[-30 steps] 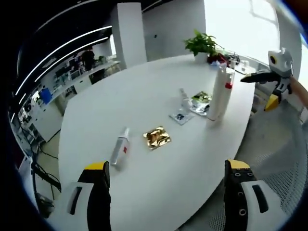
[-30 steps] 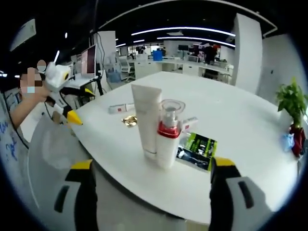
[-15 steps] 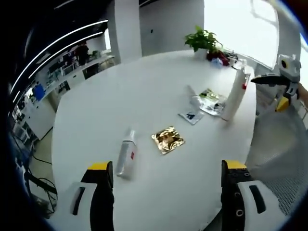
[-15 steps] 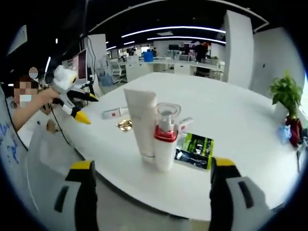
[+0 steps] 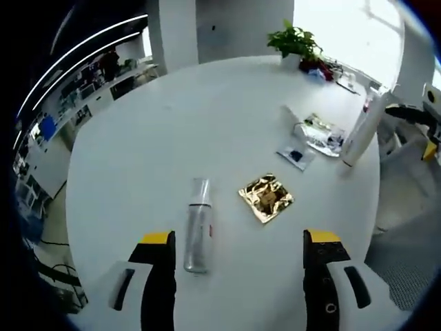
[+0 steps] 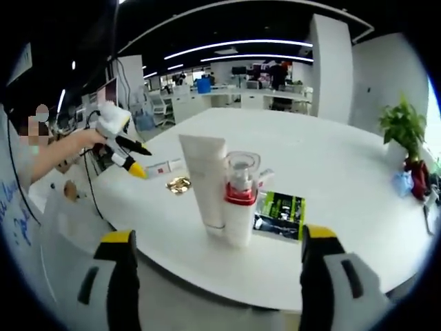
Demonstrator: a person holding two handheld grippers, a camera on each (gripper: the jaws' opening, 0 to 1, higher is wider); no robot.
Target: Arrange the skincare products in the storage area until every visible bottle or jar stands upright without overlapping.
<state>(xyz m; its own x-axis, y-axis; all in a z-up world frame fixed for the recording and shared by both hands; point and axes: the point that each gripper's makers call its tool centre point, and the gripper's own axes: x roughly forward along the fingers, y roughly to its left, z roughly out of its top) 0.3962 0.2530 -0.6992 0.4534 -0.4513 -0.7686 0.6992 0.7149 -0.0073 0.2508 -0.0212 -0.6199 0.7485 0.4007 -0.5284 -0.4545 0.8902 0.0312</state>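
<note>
1. The left gripper [image 5: 238, 276] hovers over the near edge of the white table [image 5: 138, 145], jaws spread wide with nothing between them.
2. A small clear bottle [image 5: 198, 225] lies flat on its side just inside that edge, between the left gripper's jaws as its view frames it, cap end pointing toward the table's middle.
3. Beside the bottle, a crinkled gold sachet [image 5: 266, 198] lies flat, apart from it.
4. Farther along, toward the far right edge, a dark sachet [image 5: 295, 153] and a green printed packet [image 5: 322, 135] lie close together.
5. The right gripper [image 6: 217, 276] hangs off the table's edge, jaws wide apart and empty.
6. Just inside that edge stand a white tube [image 6: 205, 181] and a red-collared pump bottle [image 6: 240, 198], both upright and close side by side; I cannot tell whether they touch.
7. The green packet lies flat just behind the pump bottle.
8. Across the table in the right gripper view, the small bottle and gold sachet sit near the opposite edge.
</note>
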